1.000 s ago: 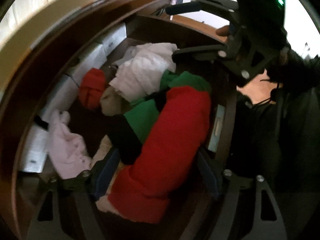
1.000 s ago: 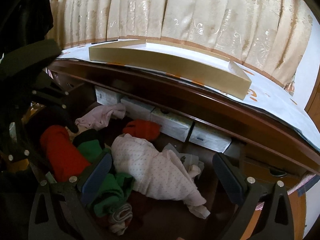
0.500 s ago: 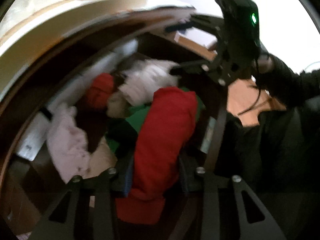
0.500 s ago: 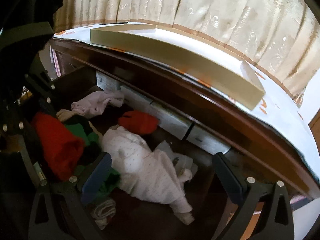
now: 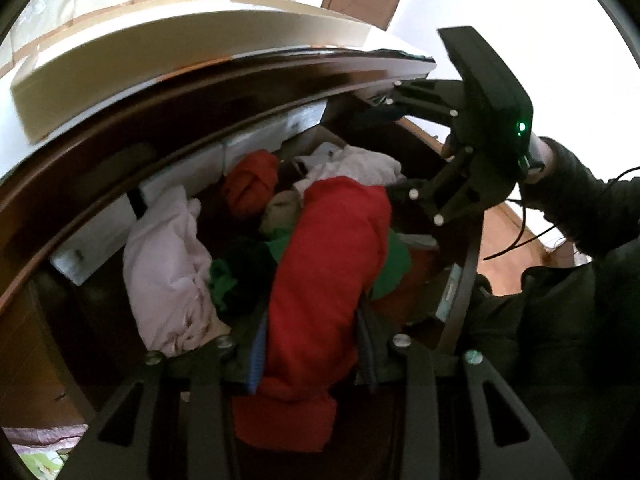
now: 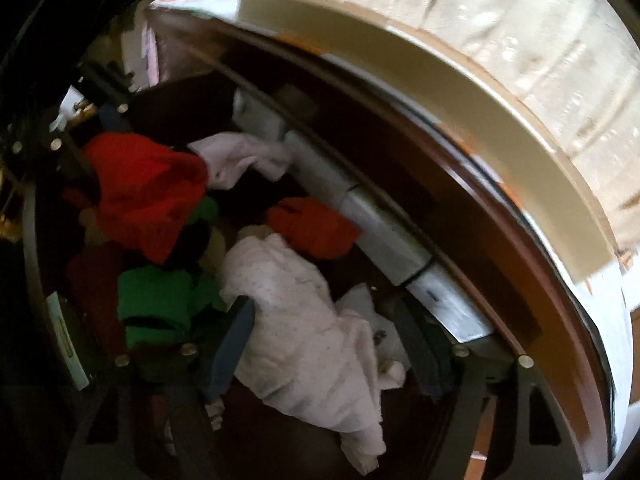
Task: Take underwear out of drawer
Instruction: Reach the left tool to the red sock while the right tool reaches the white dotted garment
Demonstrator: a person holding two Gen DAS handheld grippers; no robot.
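Note:
The open dark wooden drawer (image 5: 460, 292) holds a heap of folded garments. My left gripper (image 5: 314, 344) is shut on a red garment (image 5: 324, 264), which stands up between its fingers above green clothes (image 5: 224, 280). The red garment also shows in the right wrist view (image 6: 152, 196). My right gripper (image 6: 332, 344) is down in the drawer, its blue-padded fingers on either side of a pale pink dotted garment (image 6: 312, 336); the jaws have narrowed around it. The right gripper also shows from outside in the left wrist view (image 5: 472, 176).
A second red roll (image 5: 252, 184) and a light pink garment (image 5: 168, 272) lie near white boxes (image 6: 380, 232) along the drawer's back. The dresser top (image 5: 200, 88) overhangs, with a cream box (image 6: 460, 92) on it. Curtains hang behind.
My left gripper has closed on the red garment and lifted it. My right gripper has dropped into the drawer and narrowed its jaws around the pale pink dotted garment.

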